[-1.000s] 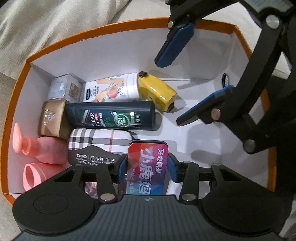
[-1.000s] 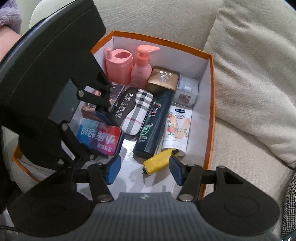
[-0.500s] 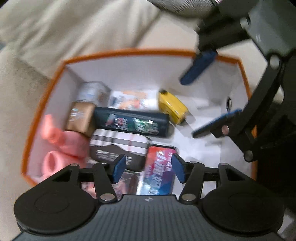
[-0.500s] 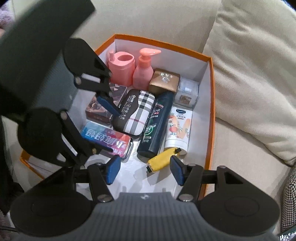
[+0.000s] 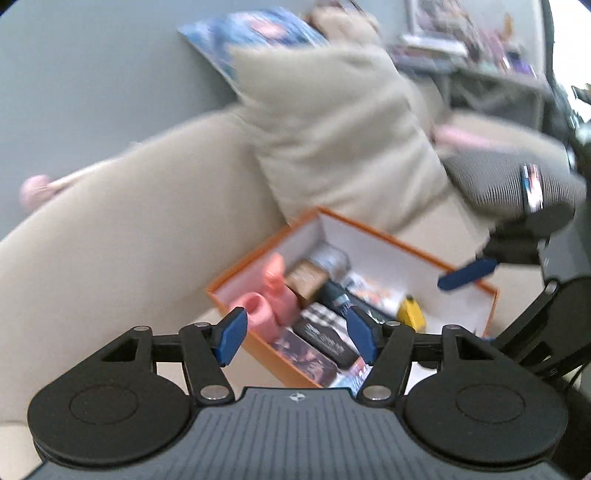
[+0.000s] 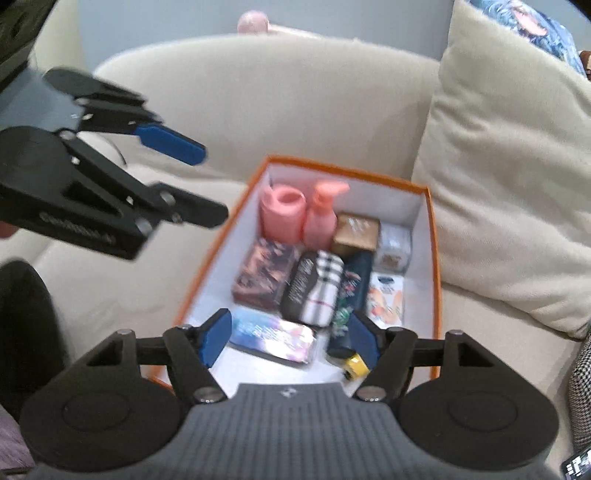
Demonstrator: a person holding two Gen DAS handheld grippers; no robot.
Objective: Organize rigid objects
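Setting: beige sofa [image 6: 295,92] with a pale cushion [image 6: 517,184] to the right, grey wall behind; both views are motion-blurred
Right gripper [image 6: 288,341]: nearest the right wrist camera, above the near end of the box; its jaws have just been opening and stand apart with nothing pressed between the blue pads
Left gripper [image 5: 295,334]: seen from its own camera over the box's near left corner, jaws just opened wider and released, holding nothing; from the right wrist view it hangs at the left, outside the box, blue pad showing
Box [image 6: 432,229]: orange-rimmed with white inside, resting on the sofa seat beside the cushion; all the task's things lie in it
Near row: blue-and-pink tin [image 6: 273,338] flat at the near left, small yellow item [image 6: 354,363] at the near right, partly behind the right gripper's finger
Middle row: dark patterned box [image 6: 264,277] at the left, plaid case [image 6: 314,288] just beside it, dark bottle [image 6: 351,291] lying lengthwise next, white tube [image 6: 386,299] with an orange print along the right wall
Far row: pink cup-shaped container [image 6: 284,212] in the far left corner, pink pump bottle [image 6: 323,216] upright beside it, brown box [image 6: 356,230], then a small silvery box [image 6: 395,245] at the right wall
Background: patterned blue cushion [image 6: 524,26] at the top right behind the pale one; pink rounded thing [image 6: 253,22] behind the sofa back, too blurred to identify
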